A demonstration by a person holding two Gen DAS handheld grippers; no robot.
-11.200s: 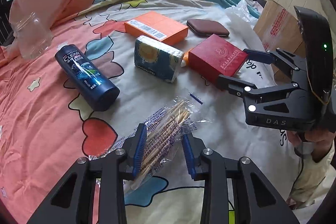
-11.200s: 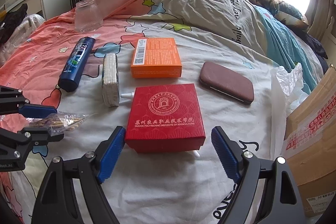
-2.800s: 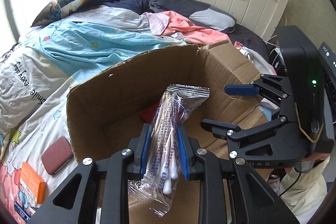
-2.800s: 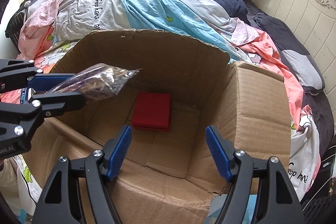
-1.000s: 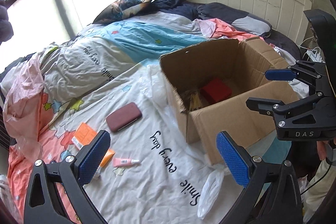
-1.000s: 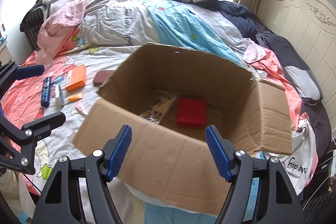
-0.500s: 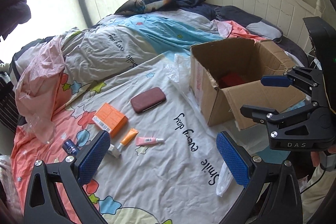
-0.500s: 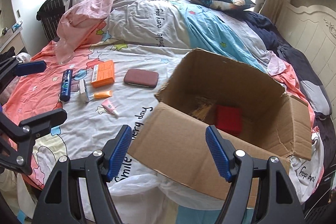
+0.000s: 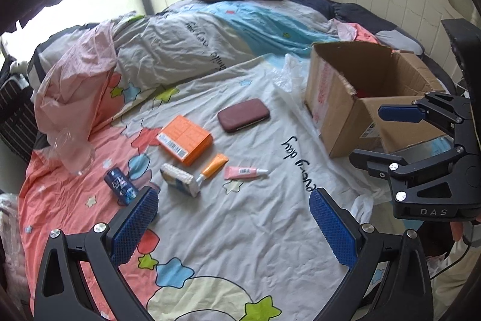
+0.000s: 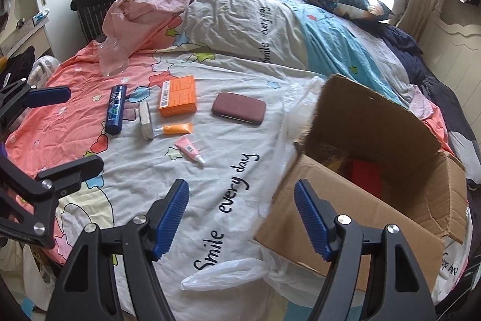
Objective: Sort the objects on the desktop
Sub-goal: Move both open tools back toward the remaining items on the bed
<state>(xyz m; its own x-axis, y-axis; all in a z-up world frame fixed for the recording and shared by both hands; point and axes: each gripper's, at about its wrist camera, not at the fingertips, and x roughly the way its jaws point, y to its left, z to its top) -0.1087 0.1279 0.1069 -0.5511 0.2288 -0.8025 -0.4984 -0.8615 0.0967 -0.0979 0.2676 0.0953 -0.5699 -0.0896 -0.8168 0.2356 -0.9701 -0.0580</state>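
both my tongs are spread wide and hold nothing. the left tongs [image 9: 233, 226] hang over the bed [image 9: 246, 230], and the right tongs [image 10: 242, 215] hang over the near edge of the cardboard box [image 10: 345, 218].

things i think could go wrong: the small things lie close together. the tissue pack [image 9: 179, 179] looks like it touches the tip of the orange tube [image 9: 212, 167], and the pink tube [image 9: 244, 172] is just beside that. if i reach for one, a finger could bump its neighbor and push it away. the blue bottle [image 9: 121, 182] is round and lies on its side, so it could roll on the soft sheet if i squeeze it off center. the tubes are thin and flat, so my tongs may pinch the sheet too. a plastic bag [image 10: 222, 276] lies by the box and could catch on a finger.

the orange box [image 9: 185, 139] and the dark red case [image 9: 243, 115] lie on the bed too, well apart from the cardboard box.

the cardboard box is open at the top. inside i see a red box [image 10: 365, 175] and something light brown beside it. i cannot tell what that is. a clear cup [image 10: 112, 57] lies tipped on the pink sheet. it looks empty.
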